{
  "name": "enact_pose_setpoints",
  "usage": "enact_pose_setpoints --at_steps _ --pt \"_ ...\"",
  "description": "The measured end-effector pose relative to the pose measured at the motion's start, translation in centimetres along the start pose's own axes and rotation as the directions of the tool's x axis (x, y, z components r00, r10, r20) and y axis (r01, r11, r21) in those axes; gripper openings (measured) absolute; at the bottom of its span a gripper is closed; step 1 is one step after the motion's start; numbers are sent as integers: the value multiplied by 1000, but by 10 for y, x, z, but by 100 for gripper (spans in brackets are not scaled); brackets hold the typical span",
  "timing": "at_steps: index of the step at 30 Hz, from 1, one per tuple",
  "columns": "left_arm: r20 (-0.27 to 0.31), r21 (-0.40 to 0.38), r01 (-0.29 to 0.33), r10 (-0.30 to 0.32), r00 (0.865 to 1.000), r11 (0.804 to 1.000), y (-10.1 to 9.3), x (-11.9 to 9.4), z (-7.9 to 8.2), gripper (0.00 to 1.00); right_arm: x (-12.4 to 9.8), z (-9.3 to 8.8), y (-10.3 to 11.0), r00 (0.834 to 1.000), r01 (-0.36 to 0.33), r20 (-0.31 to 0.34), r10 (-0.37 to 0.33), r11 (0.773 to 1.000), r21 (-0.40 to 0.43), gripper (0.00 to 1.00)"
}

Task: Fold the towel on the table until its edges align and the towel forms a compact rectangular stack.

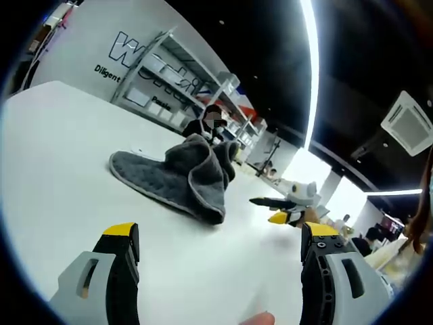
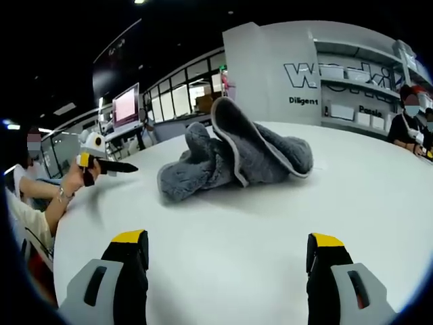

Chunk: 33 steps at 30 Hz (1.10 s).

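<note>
A grey towel (image 1: 177, 177) lies crumpled on the white table (image 1: 54, 169), one part flat and the rest bunched into a raised hump. In the right gripper view the towel (image 2: 237, 159) sits mid-table (image 2: 352, 210) with a fold standing up. My left gripper (image 1: 222, 233) is open, short of the towel, with nothing between its yellow-tipped jaws. My right gripper (image 2: 226, 238) is open too, also short of the towel. Each gripper shows in the other's view, held in a hand to the side of the towel: the right gripper (image 1: 281, 203) and the left gripper (image 2: 101, 164).
Bare table surface surrounds the towel. Shelving and a lettered wall (image 1: 145, 57) stand behind the table. A person (image 1: 210, 125) sits beyond the far edge; another person (image 2: 409, 118) is at the right. A monitor (image 2: 126, 105) stands at the back left.
</note>
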<state>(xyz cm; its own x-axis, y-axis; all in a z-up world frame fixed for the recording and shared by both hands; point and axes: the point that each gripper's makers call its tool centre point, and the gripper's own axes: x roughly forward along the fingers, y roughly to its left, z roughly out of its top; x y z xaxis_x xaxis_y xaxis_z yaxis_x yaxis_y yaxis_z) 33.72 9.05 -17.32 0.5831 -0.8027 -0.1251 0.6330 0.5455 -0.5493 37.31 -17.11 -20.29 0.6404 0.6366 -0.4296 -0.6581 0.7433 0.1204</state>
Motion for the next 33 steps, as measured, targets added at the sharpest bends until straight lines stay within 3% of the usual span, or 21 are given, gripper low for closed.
enact_pose_setpoints --at_steps 10,21,29,33 --pt "-2 -1 -2 2 1000 1000 0 0 0 98 1 1 4 1000 -11 3 11 1000 -6 99" --pt "-2 0 -1 1 1000 1000 0 -1 0 98 2 25 22 990 -70 119 69 998 3 93" --pt "-4 2 -2 2 1000 1000 -1 -1 -1 98 12 31 51 979 -100 171 108 993 -58 78" --pt "-6 4 0 0 1000 1000 -3 -1 -3 98 24 33 67 972 -105 202 122 990 -94 63"
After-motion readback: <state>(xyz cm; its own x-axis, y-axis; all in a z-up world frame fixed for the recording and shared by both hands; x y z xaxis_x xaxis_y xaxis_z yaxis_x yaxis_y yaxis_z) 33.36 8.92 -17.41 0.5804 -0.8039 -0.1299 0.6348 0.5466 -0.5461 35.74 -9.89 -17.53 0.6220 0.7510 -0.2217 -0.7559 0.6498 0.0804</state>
